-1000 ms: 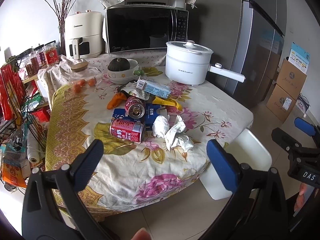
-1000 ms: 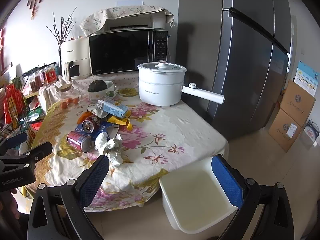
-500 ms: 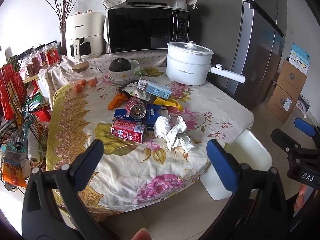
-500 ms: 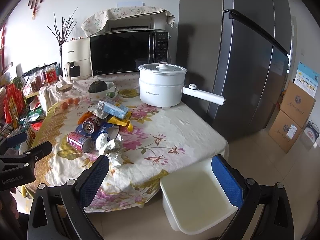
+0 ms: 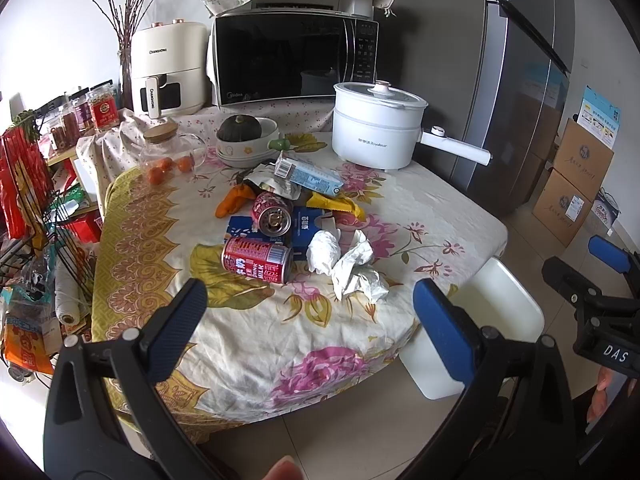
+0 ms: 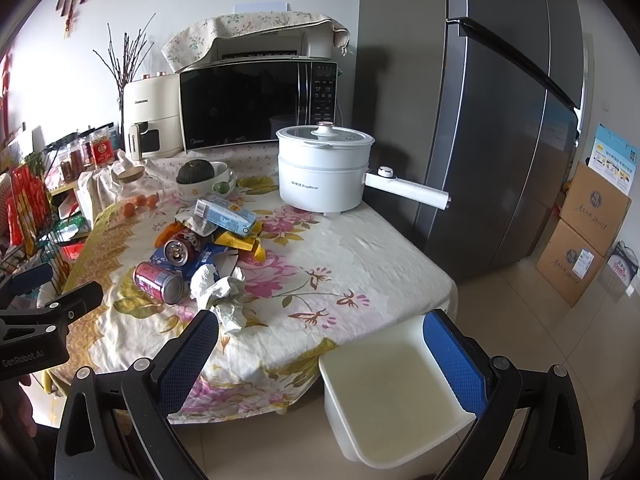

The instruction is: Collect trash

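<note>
We hold the left gripper (image 5: 308,308) and the right gripper (image 6: 320,340) short of the table (image 5: 248,344), both with jaws spread wide and gripping nothing. The trash lies heaped mid-table: a red can (image 5: 256,260) on its side, a second can (image 5: 272,213) behind it, crumpled tissue (image 5: 348,260) just beside them, a blue carton (image 5: 308,174) farther back. A white bin (image 6: 384,392) sits on the floor at the table's near corner.
</note>
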`<state>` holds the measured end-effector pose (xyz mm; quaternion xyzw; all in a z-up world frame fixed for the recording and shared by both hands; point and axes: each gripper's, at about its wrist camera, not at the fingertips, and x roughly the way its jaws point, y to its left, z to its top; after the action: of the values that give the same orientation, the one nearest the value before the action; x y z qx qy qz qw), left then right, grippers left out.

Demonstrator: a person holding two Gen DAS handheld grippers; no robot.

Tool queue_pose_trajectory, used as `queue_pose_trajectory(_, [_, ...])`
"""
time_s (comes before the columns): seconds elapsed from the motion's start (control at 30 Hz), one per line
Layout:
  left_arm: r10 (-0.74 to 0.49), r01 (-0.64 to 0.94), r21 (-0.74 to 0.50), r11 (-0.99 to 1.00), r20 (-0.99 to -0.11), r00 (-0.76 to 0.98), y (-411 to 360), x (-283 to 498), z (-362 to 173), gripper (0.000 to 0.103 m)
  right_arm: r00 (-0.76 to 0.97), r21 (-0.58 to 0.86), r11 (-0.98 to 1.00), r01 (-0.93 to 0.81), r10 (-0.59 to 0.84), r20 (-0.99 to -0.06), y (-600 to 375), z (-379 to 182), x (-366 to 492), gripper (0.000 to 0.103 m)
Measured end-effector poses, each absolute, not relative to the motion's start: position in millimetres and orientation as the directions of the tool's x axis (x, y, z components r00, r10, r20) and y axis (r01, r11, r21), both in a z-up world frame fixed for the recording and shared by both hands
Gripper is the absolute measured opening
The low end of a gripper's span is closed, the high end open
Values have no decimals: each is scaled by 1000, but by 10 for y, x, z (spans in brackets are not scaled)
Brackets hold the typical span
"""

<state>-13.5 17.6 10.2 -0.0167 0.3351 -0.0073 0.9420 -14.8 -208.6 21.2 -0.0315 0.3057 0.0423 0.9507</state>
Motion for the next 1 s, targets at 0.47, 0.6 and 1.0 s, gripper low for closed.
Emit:
queue_pose_trajectory(0.47, [-25,2,-37,999,-633,774,175,-130,107,102,809,-35,994,-101,62,-584,-2084,210,-148,103])
queue_pose_trajectory(0.6, [-24,2,-36,999,-632,775,171,-126,106,102,809,-35,994,-100,61,-585,-2088,208,-149,103])
queue_pose_trajectory(1.0, [-22,0,-34,999,-639,769,167,-136,73,102,809,-36,995,-98,59,-585,-2101,196,-144,103])
